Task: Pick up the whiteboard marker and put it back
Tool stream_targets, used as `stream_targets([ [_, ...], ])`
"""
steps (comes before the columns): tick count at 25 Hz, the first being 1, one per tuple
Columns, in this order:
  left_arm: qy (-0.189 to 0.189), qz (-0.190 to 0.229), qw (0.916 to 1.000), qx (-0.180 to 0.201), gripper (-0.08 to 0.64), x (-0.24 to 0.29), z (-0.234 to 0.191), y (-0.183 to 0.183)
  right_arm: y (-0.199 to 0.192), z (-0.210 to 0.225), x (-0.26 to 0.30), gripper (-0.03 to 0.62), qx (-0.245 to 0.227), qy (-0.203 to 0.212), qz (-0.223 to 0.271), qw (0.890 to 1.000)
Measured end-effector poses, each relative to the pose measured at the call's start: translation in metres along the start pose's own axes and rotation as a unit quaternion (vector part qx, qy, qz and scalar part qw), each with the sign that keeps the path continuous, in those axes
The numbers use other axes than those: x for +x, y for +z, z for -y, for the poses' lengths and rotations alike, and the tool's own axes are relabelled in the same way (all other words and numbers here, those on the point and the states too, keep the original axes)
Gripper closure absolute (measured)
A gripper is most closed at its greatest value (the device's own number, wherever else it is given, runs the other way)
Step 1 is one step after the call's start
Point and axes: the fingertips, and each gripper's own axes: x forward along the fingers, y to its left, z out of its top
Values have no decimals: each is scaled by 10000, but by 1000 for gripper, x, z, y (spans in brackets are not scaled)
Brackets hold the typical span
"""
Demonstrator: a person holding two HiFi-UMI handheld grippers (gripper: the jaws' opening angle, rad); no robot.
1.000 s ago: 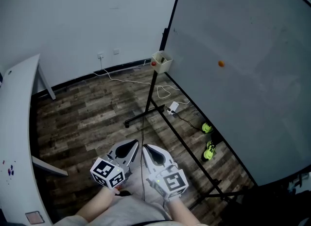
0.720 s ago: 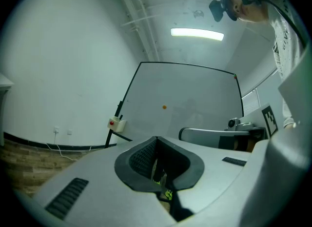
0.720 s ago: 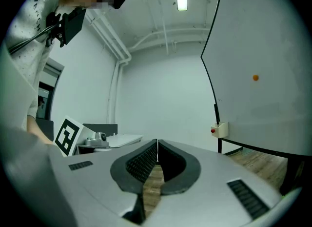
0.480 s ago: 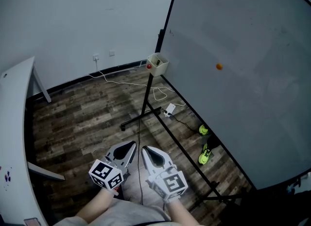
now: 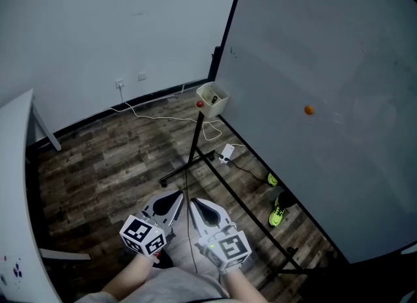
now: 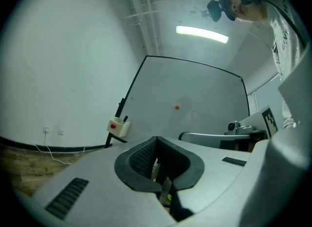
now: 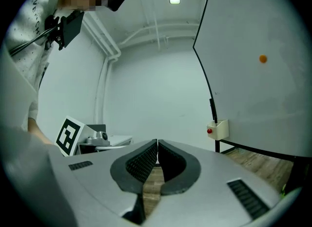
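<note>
The whiteboard (image 5: 313,67) fills the right side. The left gripper (image 5: 179,195) and right gripper (image 5: 196,199) sit low beside each other, jaws pressed together on nothing. At the board's lower left corner hangs a cream tray (image 5: 213,98) with a red dot (image 5: 200,104) on its side. A dark stick, apparently the whiteboard marker (image 6: 125,118), stands inside. An orange magnet (image 5: 308,109) sits mid-board.

Office or classroom: standing whiteboard (image 5: 326,100), wood-look floor (image 5: 111,165), plain walls.

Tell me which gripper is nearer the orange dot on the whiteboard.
Right. The right gripper is low, below and left of the orange dot. The left gripper is beside it, farther left still, so slightly farther from the dot.
</note>
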Motion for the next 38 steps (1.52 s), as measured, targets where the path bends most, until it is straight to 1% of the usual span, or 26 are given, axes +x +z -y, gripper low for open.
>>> stream_targets([
  [3, -82, -29, 10000, -32, 549, 14, -31, 10, 6, 12, 33, 572, 14, -110, 1, 9999],
  [5, -147, -56, 9999, -64, 549, 21, -50, 15, 4, 17, 51, 572, 63, -192, -99, 9997],
  [9, -308, -112, 9994, -132, 549, 37, -85, 23, 11, 29, 91, 572, 15, -359, 83, 9993],
  [15, -532, -162, 9983, -199, 549, 53, -135, 32, 7, 40, 140, 572, 54, -608, -126, 9981],
  [21, -616, -216, 9975, -274, 549, 63, -176, 39, 11, 49, 181, 572, -22, -759, 57, 9971],
  [25, -639, -243, 9970, -353, 549, 70, -191, 36, 5, 55, 197, 572, -27, -718, -28, 9974],
  [30, -665, -282, 9967, -379, 548, 76, -201, 32, -4, 66, 206, 572, 1, -808, -175, 9966],
  [38, -590, -389, 9967, -406, 549, 116, -228, 33, -2, 114, 237, 572, 64, -826, -193, 9964],
])
